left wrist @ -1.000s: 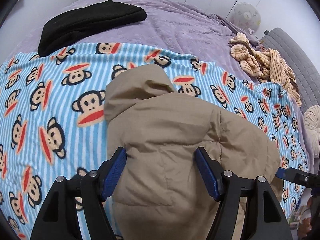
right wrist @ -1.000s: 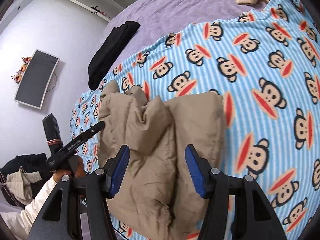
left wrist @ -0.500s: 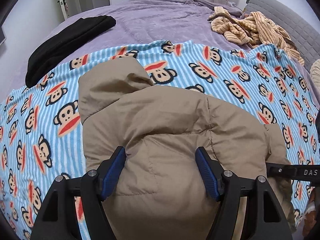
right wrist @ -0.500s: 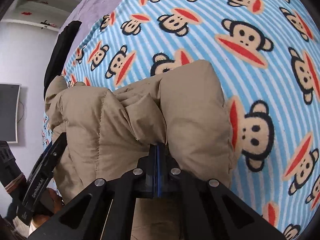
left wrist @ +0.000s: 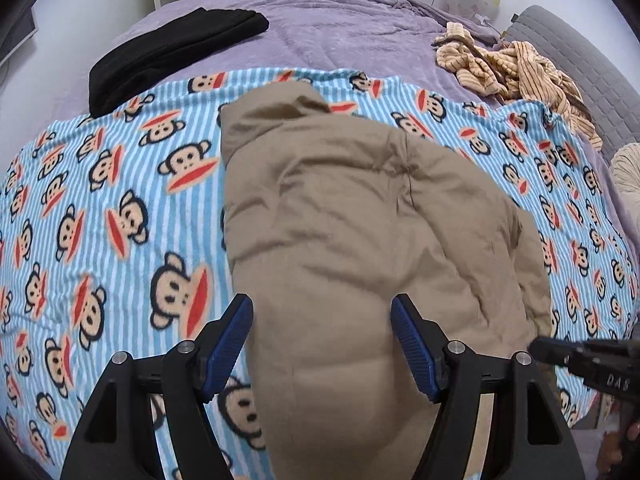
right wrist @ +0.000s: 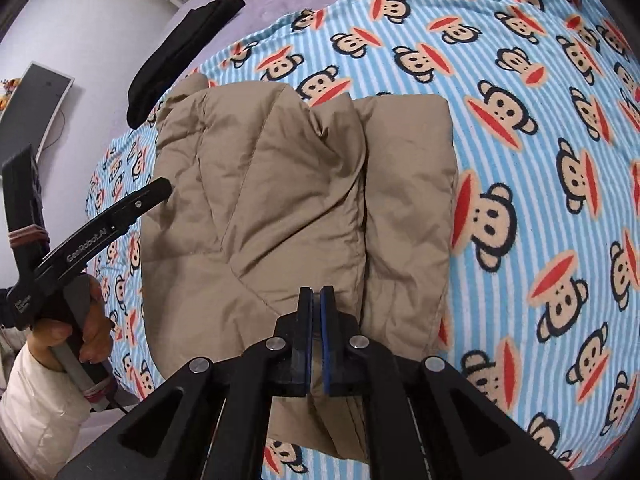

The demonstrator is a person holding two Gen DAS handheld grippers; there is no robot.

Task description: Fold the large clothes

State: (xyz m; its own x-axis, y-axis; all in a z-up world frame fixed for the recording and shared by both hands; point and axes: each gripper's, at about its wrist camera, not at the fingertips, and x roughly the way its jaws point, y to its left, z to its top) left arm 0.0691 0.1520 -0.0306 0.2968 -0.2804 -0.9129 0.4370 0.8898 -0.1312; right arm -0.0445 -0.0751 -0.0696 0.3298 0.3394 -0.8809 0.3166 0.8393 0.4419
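A tan puffer jacket (left wrist: pixel 340 220) lies folded lengthwise on a blue striped monkey-print blanket (left wrist: pixel 120 200), hood end far from me. My left gripper (left wrist: pixel 322 308) is open, its blue pads standing either side of the jacket's near end. In the right wrist view the same jacket (right wrist: pixel 288 200) shows two folded panels side by side. My right gripper (right wrist: pixel 316 294) hovers over its near edge, shut, with no cloth visible between the pads. The left gripper (right wrist: pixel 120 216) also shows there, held by a hand (right wrist: pixel 92 320) at the jacket's left side.
The blanket (right wrist: pixel 520 160) covers a purple bedspread (left wrist: pixel 340 28). A black folded garment (left wrist: pixel 172 52) lies at the far left, a crumpled beige striped garment (left wrist: pixel 512 68) at the far right by a grey headboard (left wrist: pixel 580 60). A monitor (right wrist: pixel 36 100) hangs on the wall.
My right gripper went from open around the jacket's folds to shut, then drew back from the fabric. The left gripper stayed open and shifted sideways over the jacket's end.
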